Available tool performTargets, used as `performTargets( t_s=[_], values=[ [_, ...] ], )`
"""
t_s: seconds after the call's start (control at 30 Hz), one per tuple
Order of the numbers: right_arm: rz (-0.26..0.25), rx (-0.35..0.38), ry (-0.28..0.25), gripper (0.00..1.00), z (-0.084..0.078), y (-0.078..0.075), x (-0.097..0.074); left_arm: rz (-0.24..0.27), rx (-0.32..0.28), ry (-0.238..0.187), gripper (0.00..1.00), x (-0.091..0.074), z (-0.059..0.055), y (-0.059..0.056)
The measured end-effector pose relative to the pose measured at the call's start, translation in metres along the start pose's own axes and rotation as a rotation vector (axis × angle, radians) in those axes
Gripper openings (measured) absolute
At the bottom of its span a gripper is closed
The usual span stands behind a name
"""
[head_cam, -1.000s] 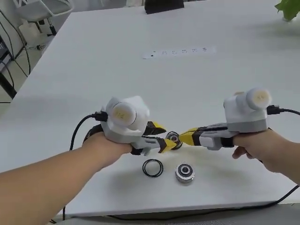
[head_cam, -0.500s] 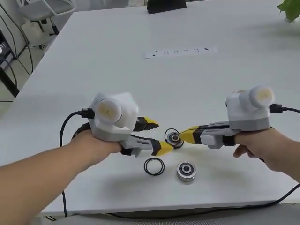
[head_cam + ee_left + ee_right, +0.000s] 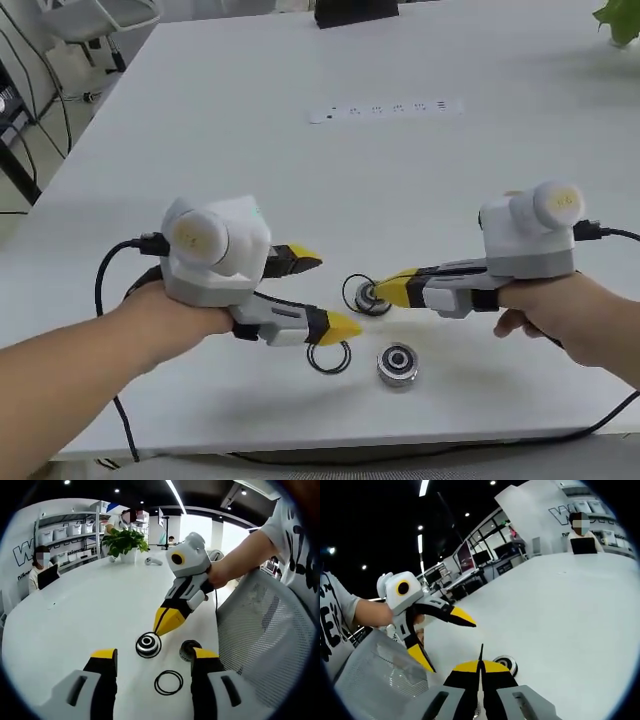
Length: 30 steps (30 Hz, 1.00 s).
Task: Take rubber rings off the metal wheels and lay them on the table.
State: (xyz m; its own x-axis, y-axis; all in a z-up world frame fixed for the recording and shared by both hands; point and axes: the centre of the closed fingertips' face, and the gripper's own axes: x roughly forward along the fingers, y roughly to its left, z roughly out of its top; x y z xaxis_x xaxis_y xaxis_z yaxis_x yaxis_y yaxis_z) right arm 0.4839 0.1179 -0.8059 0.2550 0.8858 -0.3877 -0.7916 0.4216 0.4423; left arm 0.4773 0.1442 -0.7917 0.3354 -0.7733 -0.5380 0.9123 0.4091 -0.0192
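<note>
Centre frame, right claw [image 3: 385, 290] pinches a rubber ring [image 3: 481, 656] beside its wheel [image 3: 371, 297]; left claw [image 3: 325, 292] spread, empty. Next, likely: lay it on the bench [image 3: 300, 150].

The left gripper [image 3: 330, 291], a white body with yellow-tipped jaws spread wide apart, hangs low over the broad white counter [image 3: 250, 130]. Its lower tip sits just over a thin black rubber ring [image 3: 328, 358] that lies flat on the counter. Just beside that ring, to the right, rests a round silver metal wheel [image 3: 397, 365]. The right gripper [image 3: 376, 292] points in from the other side, jaws pressed together at the edge of a second small metal wheel [image 3: 371, 297], which has a loose black ring [image 3: 350, 292] looped about it. A long white power strip [image 3: 385, 109] lies well beyond them.
</note>
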Motion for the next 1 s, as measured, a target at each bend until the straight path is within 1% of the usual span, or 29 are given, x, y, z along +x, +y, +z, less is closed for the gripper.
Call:
performTargets(
  t_s=[0.1,0.23,0.37,0.4,0.6,0.77,0.9,1.0],
  values=[
    [0.018,0.001,0.0,0.0,0.001,0.006,0.002,-0.003,-0.007,-0.011,0.6,-0.005,0.0,-0.003],
    [0.044,0.005,0.002,0.0,0.001,0.014,0.005,-0.004,-0.01,-0.013,0.62,-0.015,-0.003,-0.007],
    [0.065,0.01,0.011,0.0,-0.001,0.021,0.009,0.012,-0.025,-0.016,0.64,-0.025,-0.008,-0.006],
    [0.073,0.013,0.017,0.0,-0.002,0.023,0.01,0.015,-0.035,-0.017,0.65,-0.028,-0.009,-0.005],
    [0.113,0.021,0.057,0.0,-0.012,0.035,0.017,0.034,-0.049,-0.016,0.67,-0.038,-0.016,-0.001],
    [0.155,0.035,0.085,0.0,-0.018,0.045,0.022,0.051,-0.06,-0.022,0.68,-0.043,-0.017,0.002],
    [0.172,0.032,0.117,0.0,-0.025,0.05,0.025,0.057,-0.065,-0.023,0.68,-0.045,-0.018,0.002],
    [0.165,0.024,0.14,0.0,-0.033,0.045,0.027,0.063,-0.069,-0.025,0.68,-0.046,-0.018,0.003]
  ],
)
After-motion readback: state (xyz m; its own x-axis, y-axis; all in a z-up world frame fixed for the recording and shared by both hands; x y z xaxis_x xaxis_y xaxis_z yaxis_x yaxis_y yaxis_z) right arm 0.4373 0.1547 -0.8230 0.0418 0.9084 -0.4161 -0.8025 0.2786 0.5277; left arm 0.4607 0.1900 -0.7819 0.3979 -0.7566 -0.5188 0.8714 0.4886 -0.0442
